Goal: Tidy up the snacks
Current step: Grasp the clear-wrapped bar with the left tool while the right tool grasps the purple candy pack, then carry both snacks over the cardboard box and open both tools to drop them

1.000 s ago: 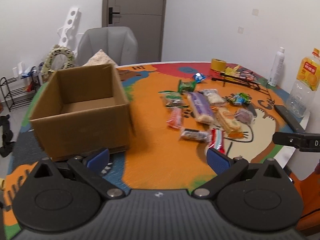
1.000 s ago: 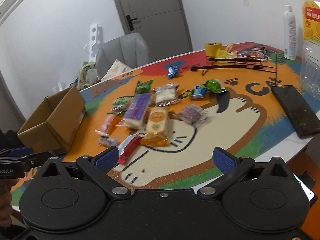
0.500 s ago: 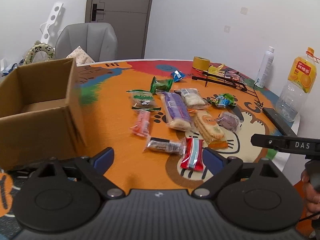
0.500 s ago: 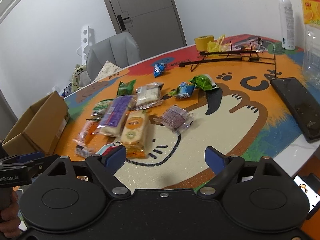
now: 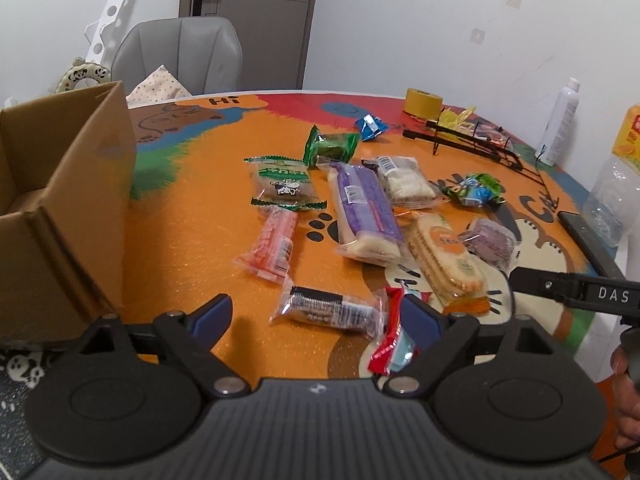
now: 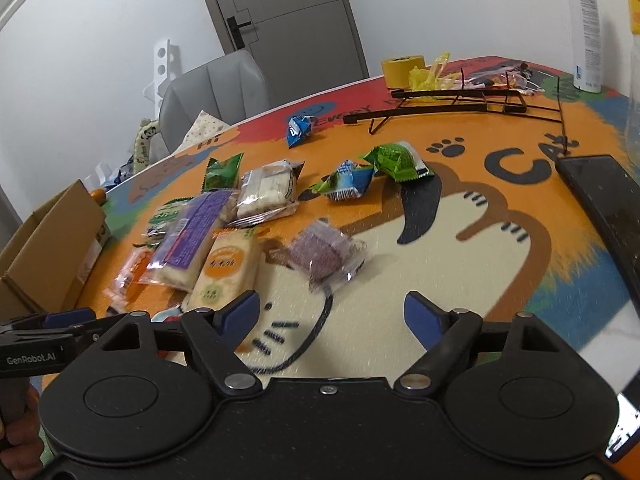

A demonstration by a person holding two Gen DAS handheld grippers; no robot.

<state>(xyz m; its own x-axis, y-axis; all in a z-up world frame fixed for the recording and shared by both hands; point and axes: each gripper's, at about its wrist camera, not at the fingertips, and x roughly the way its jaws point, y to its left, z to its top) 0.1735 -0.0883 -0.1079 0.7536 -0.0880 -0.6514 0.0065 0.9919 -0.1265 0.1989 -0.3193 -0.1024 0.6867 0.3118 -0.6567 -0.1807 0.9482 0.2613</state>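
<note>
Several wrapped snacks lie loose on the colourful table mat (image 5: 192,248). An open cardboard box (image 5: 72,200) stands at the left, empty as far as I can see. My left gripper (image 5: 316,312) hangs low over the near snacks, its jaws closing. A dark cookie packet (image 5: 328,310) lies between its fingertips, and the pads are not pressing on it. A red packet (image 5: 390,336) lies by its right finger. My right gripper (image 6: 330,308) also has its jaws closing, with only bare mat between them. A purple-filled packet (image 6: 324,256) lies just beyond its tips.
A long purple packet (image 5: 364,208), an orange biscuit packet (image 5: 444,256) and a pink packet (image 5: 272,244) crowd the middle. A black phone (image 6: 604,200) lies near the right edge. A wire rack (image 6: 460,96), tape roll (image 6: 400,66) and spray bottle (image 6: 584,28) stand at the back.
Both grippers have moved forward and down toward the snacks, and both pairs of jaws have narrowed. In the left view the box has slid off to the left.
</note>
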